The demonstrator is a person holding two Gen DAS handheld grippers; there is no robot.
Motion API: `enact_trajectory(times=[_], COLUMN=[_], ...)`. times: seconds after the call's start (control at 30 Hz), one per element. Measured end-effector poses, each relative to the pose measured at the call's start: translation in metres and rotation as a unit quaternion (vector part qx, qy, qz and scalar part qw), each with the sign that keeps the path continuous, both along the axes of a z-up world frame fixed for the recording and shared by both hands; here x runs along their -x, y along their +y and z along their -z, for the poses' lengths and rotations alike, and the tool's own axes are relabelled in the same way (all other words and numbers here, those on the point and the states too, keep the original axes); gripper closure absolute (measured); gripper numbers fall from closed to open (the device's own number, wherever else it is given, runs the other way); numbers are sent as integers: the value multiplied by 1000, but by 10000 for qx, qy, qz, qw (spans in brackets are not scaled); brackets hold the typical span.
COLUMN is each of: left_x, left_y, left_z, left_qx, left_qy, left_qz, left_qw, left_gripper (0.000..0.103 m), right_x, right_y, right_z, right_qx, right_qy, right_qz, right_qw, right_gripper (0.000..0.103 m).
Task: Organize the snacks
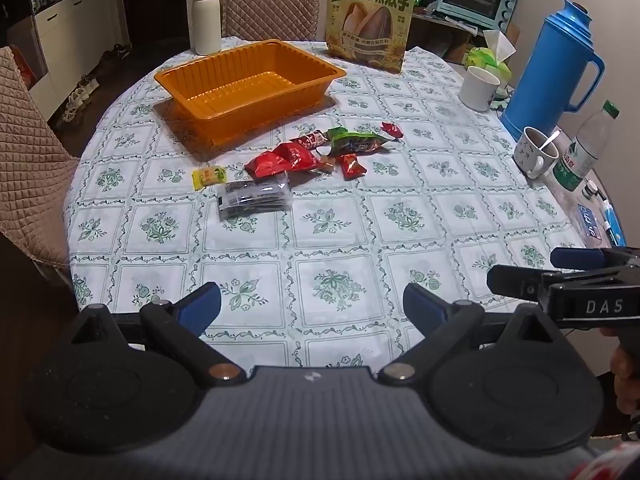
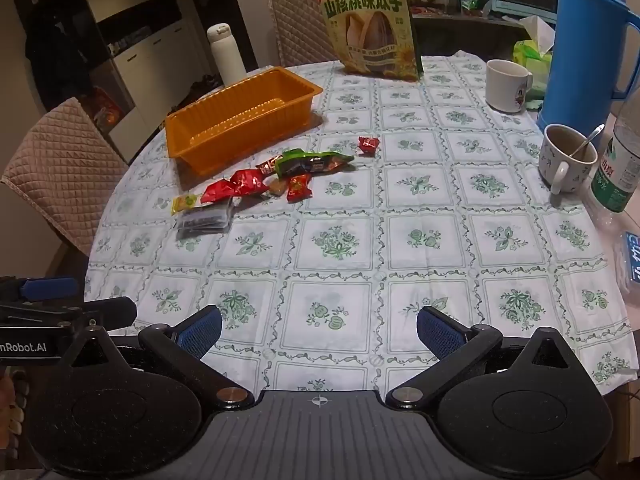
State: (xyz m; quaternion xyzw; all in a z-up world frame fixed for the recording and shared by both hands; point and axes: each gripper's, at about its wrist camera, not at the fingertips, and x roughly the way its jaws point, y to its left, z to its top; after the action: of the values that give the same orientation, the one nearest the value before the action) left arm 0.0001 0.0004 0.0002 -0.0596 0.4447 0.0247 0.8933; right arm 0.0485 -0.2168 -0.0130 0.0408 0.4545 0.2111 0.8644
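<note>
An empty orange plastic tray stands on the far left of the round table. In front of it lies a loose heap of snacks: red packets, a green packet, a small yellow packet, a dark clear-wrapped packet and a lone red candy. My left gripper is open and empty over the near table edge. My right gripper is open and empty beside it, also seen in the left wrist view.
A large sunflower-seed bag stands at the back. A white flask, white cup, blue thermos, mug with spoon and water bottle line the back and right edge. Quilted chairs stand around.
</note>
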Motion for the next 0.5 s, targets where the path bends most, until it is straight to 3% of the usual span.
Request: enact_trajectory(times=[0.5], left_x=[0], left_y=[0], left_z=[0], left_qx=[-16], left_qy=[-1], left_qz=[-7], left_qw=[10000], left_gripper=[6], right_x=[-3], right_y=[7], right_z=[1], right_qx=[-6], right_qy=[-18], right_qz=[-13], right_qw=[10000], right_gripper=[0])
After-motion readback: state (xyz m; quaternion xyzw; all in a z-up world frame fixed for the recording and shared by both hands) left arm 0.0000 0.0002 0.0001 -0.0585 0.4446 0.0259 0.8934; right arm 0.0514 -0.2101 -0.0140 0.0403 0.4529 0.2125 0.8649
